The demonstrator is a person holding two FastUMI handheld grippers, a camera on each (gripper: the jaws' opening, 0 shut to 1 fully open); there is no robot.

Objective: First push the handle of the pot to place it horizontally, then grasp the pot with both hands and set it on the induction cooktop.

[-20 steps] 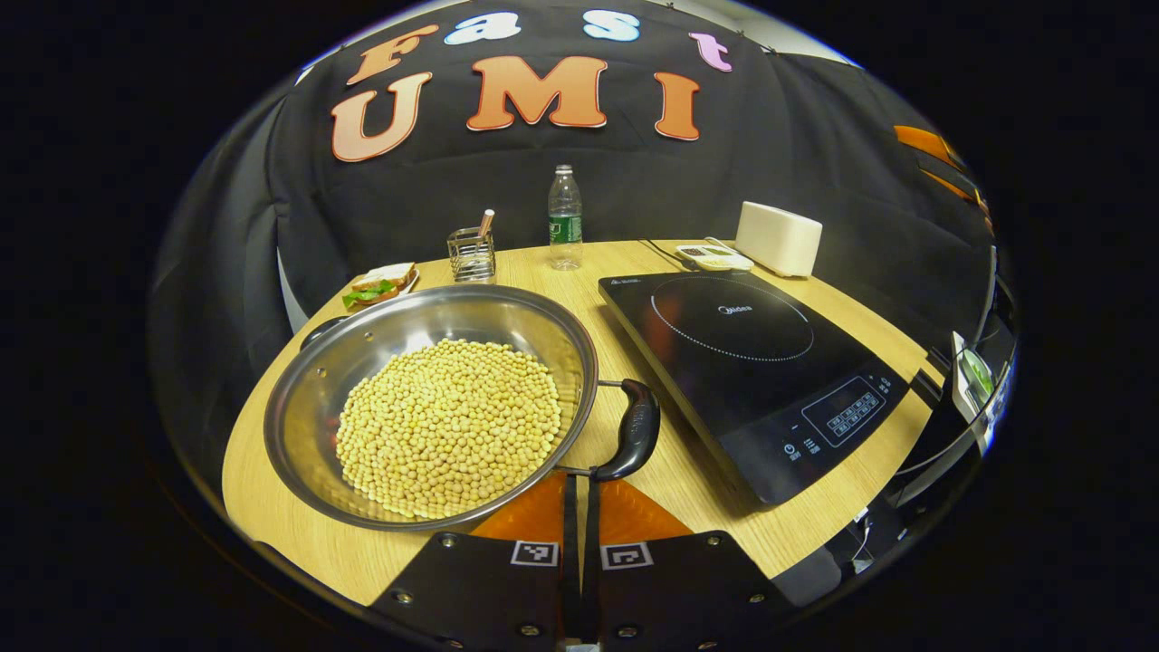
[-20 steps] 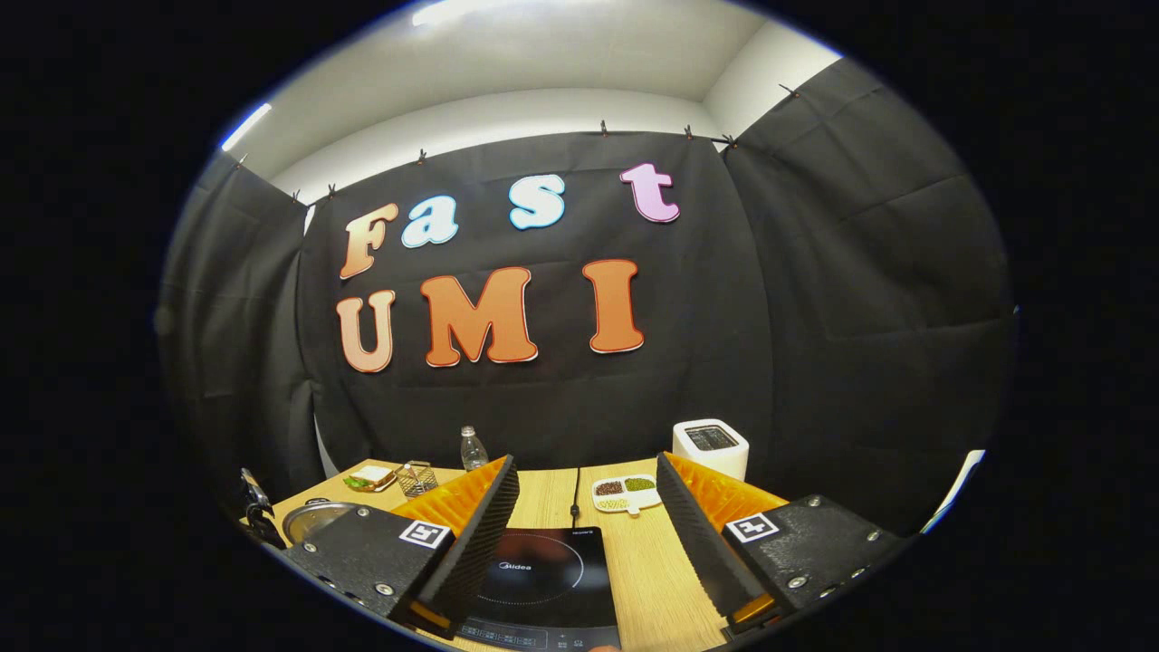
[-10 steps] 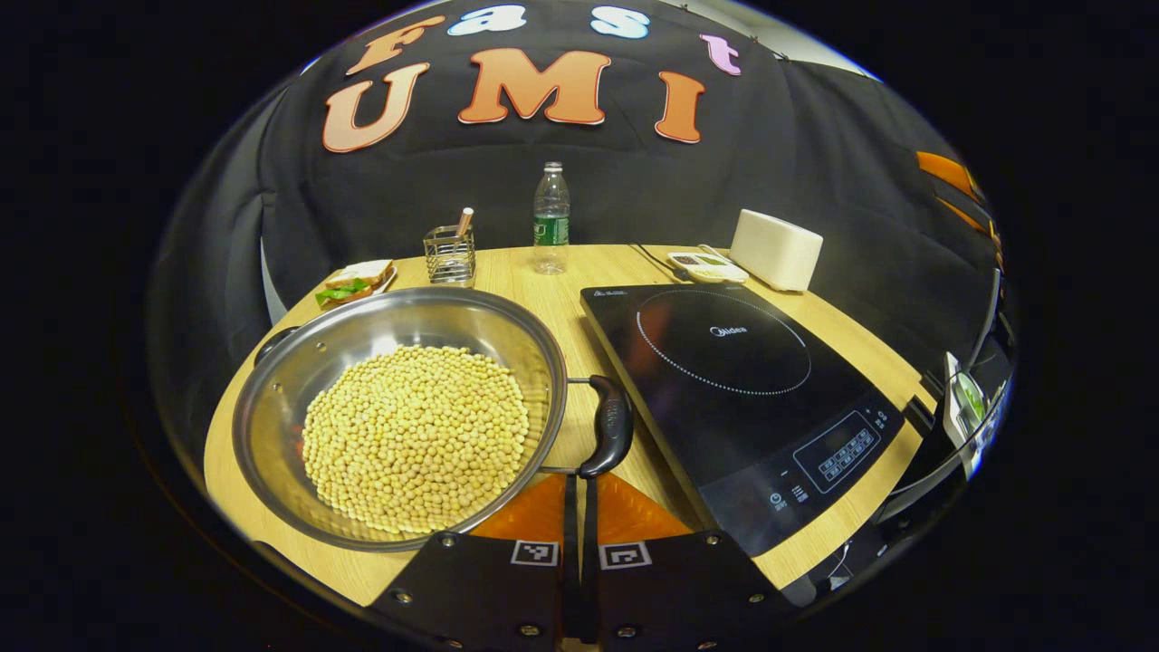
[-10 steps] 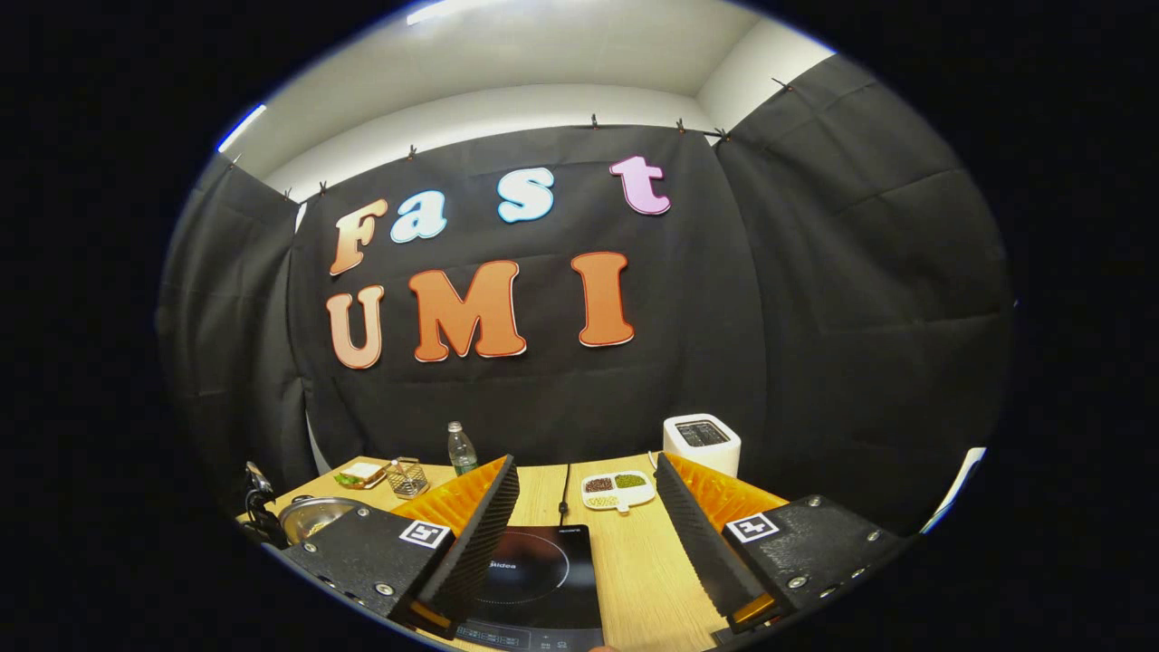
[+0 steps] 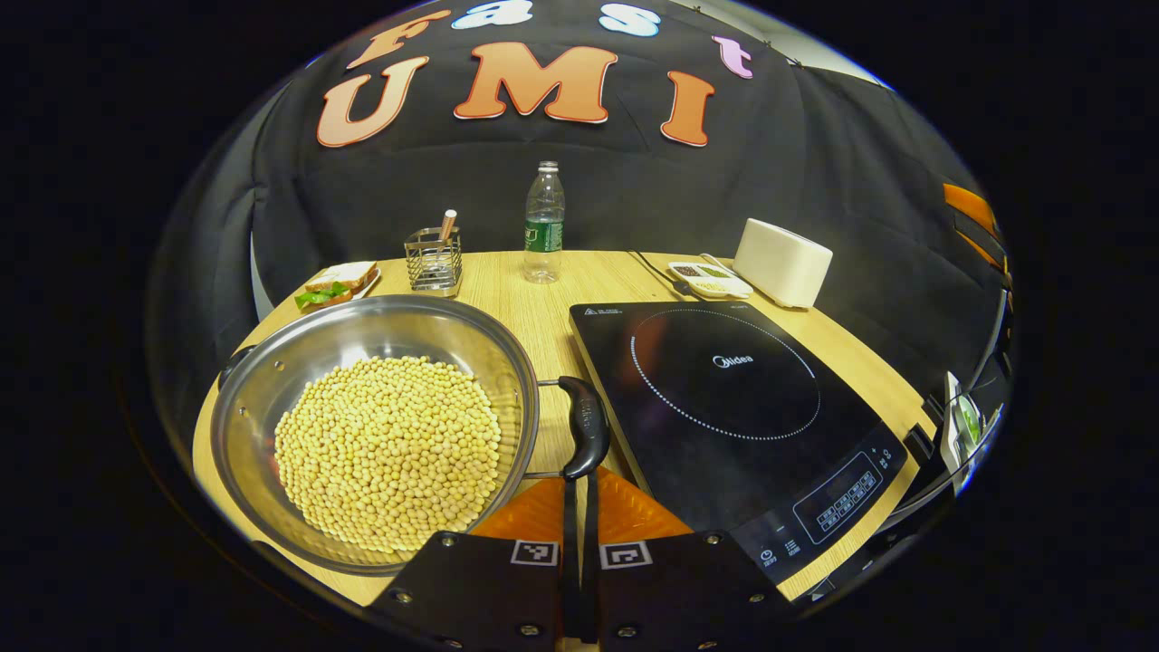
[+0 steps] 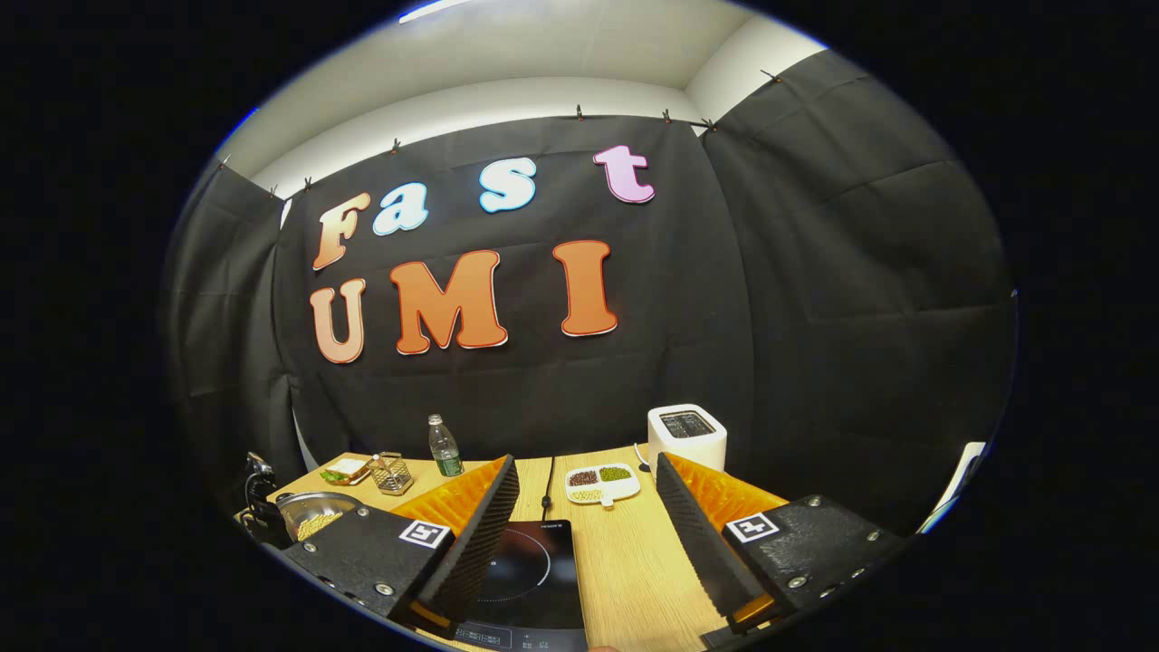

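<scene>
Where the table [image 5: 534, 308] begins at the left of the left gripper view, the pot [image 5: 272, 398], filled with yellow beans [image 5: 387, 451], sits with its black handle [image 5: 585, 438] toward the cooktop [image 5: 724, 398] just to its right, and the left gripper [image 5: 579, 484], jaws pressed nearly together on nothing, has its tips at the handle's near end, though I cannot tell if they touch. Behind stand a sandwich [image 5: 330, 285], a wire holder [image 5: 433, 263], a bottle [image 5: 543, 224], a sorting dish [image 5: 710, 278] and a toaster [image 5: 782, 263]. In the right gripper view the pot [image 6: 308, 516] lies far left, the cooktop [image 6: 530, 575] below the right gripper [image 6: 584, 507], raised above the table with jaws wide and empty.
</scene>
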